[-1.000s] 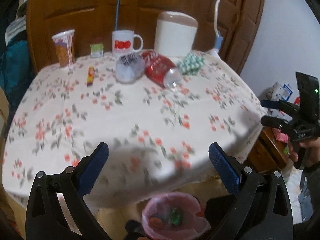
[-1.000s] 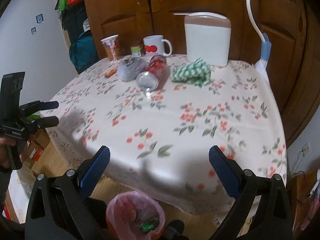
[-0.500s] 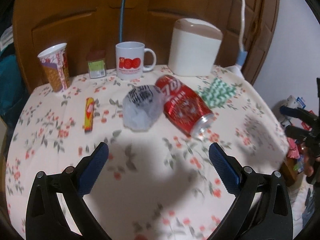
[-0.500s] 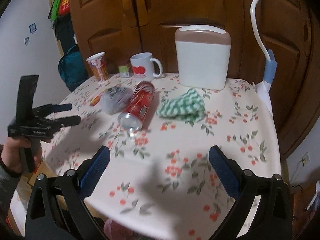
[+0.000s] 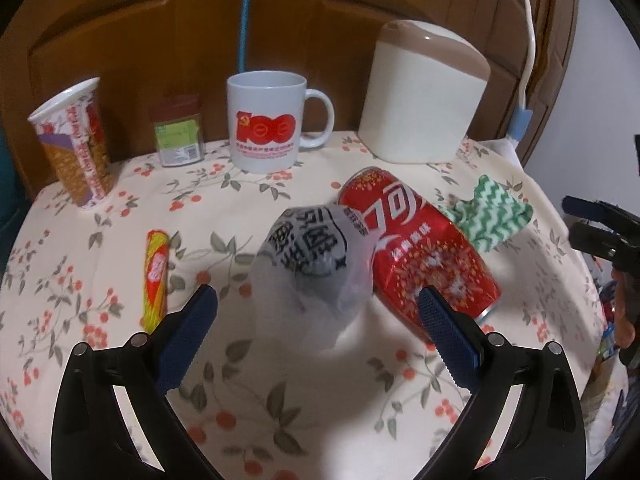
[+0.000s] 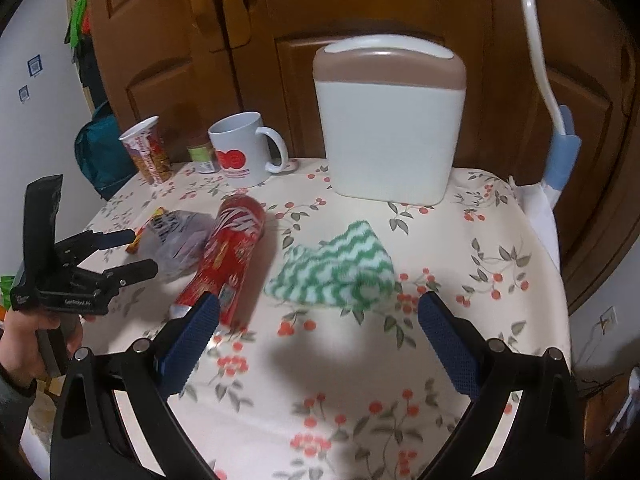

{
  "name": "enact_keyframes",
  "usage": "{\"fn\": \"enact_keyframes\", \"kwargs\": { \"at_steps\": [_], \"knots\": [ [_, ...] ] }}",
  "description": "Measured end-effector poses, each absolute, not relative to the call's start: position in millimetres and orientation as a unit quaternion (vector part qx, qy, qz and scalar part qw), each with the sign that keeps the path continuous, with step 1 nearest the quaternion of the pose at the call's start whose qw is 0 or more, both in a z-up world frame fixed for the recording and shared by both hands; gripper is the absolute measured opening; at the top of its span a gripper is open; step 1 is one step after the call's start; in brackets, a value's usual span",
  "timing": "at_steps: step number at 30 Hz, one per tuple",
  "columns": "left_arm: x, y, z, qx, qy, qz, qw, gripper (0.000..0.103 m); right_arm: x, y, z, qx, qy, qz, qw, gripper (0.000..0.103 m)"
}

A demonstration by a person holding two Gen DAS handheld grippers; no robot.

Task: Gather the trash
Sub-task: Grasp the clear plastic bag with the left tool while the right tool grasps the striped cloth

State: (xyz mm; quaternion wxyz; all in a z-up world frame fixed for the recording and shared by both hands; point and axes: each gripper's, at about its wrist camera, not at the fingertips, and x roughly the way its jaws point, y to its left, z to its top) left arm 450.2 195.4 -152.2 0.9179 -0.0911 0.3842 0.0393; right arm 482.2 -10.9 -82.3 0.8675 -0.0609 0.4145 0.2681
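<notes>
A crumpled clear plastic bag with black print [image 5: 316, 264] lies on the floral tablecloth beside a red cola can on its side [image 5: 416, 256]. A yellow-red candy wrapper [image 5: 156, 276] lies to the left. My left gripper [image 5: 320, 332] is open, just in front of the bag, fingers straddling it. In the right wrist view the can [image 6: 228, 260], the bag [image 6: 176, 236] and a green-white zigzag cloth [image 6: 336, 272] show. My right gripper [image 6: 316, 336] is open and empty, close in front of the cloth. The left gripper [image 6: 132, 252] shows there too.
At the back stand a paper cup [image 5: 76, 144], a small jar [image 5: 178, 132], a white mug marked 100 [image 5: 268, 124] and a cream box with a brown lid [image 5: 420, 92]. Wooden doors rise behind. The table edge [image 6: 560, 280] drops off at the right.
Both grippers have moved forward over the table, toward the trash. The left one has closed in on the plastic bag, the right one on the cloth. The bin below has left view.
</notes>
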Motion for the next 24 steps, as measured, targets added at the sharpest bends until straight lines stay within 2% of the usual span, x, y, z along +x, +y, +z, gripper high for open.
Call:
{"fn": "enact_keyframes", "kwargs": {
  "at_steps": [8,10,15,17,21,24],
  "knots": [
    [474.9,198.5,-161.9,-0.092,0.396,0.022,0.913,0.096,517.8,10.9,-95.6,-0.054,0.438,0.259,0.859,0.098],
    [477.7,197.9,-163.7,-0.093,0.399,0.017,0.912,0.09,526.2,16.5,-99.7,-0.054,0.447,0.255,0.856,0.098],
    [481.9,202.5,-171.4,-0.107,0.413,0.011,0.904,0.051,541.3,23.8,-111.2,-0.052,0.464,0.245,0.849,0.098],
    [482.1,203.1,-172.7,-0.111,0.415,0.008,0.903,0.044,547.1,25.6,-117.8,-0.047,0.474,0.243,0.845,0.098],
    [479.5,203.7,-172.2,-0.118,0.416,0.009,0.902,0.039,553.8,27.7,-126.4,-0.045,0.485,0.238,0.84,0.096],
    [473.5,205.4,-171.5,-0.128,0.416,0.007,0.901,0.038,558.4,25.8,-132.2,-0.037,0.495,0.237,0.835,0.077]
  ]
}}
